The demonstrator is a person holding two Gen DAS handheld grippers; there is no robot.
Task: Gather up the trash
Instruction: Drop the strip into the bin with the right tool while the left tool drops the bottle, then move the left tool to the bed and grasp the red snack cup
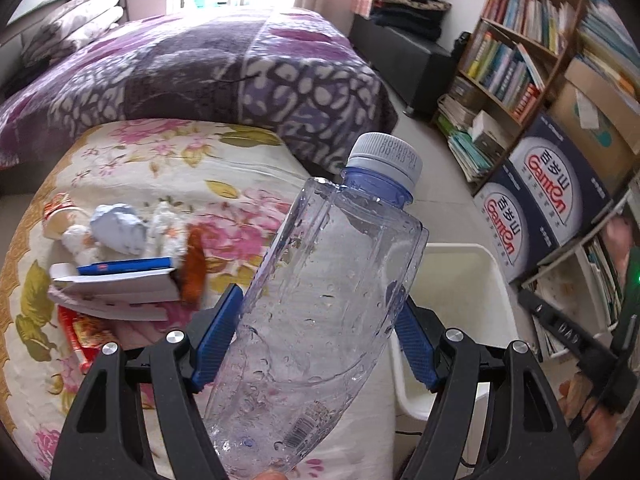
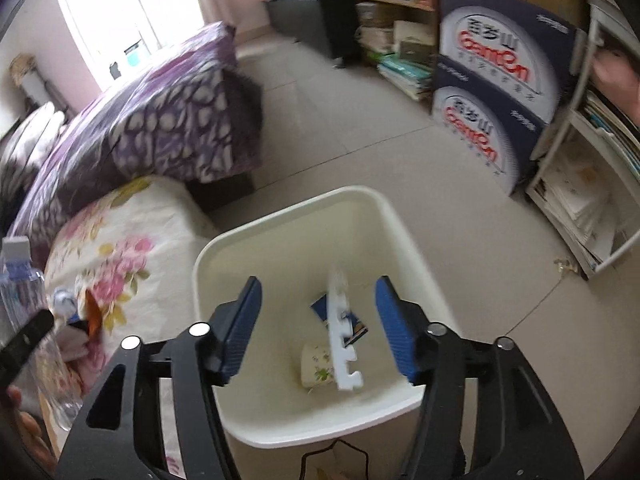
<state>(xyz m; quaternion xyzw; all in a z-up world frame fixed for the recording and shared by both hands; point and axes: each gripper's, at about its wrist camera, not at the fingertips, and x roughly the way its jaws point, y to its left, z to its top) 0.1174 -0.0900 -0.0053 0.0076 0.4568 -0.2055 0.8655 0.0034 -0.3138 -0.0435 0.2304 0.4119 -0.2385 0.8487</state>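
My left gripper [image 1: 316, 336] is shut on a clear empty plastic bottle [image 1: 320, 300] with a white cap, held above the floral bed cover. The bottle also shows at the left edge of the right wrist view [image 2: 22, 292]. My right gripper [image 2: 320, 328] is open and empty above the white trash bin [image 2: 208, 264]. A white foam piece [image 2: 340, 332] is in the air between its fingers, above the bin. A paper cup [image 2: 316, 368] and a blue wrapper [image 2: 320, 310] lie in the bin. The bin's rim shows in the left wrist view [image 1: 460, 250].
On the bed lie crumpled paper [image 1: 118, 228], tissues [image 1: 168, 228], a white-blue box [image 1: 116, 284], an orange wrapper [image 1: 194, 268] and red packets [image 1: 84, 336]. A purple quilt [image 1: 200, 72] lies behind. Ganten boxes [image 2: 492, 92] and bookshelves [image 1: 516, 52] stand at the right on the tiled floor.
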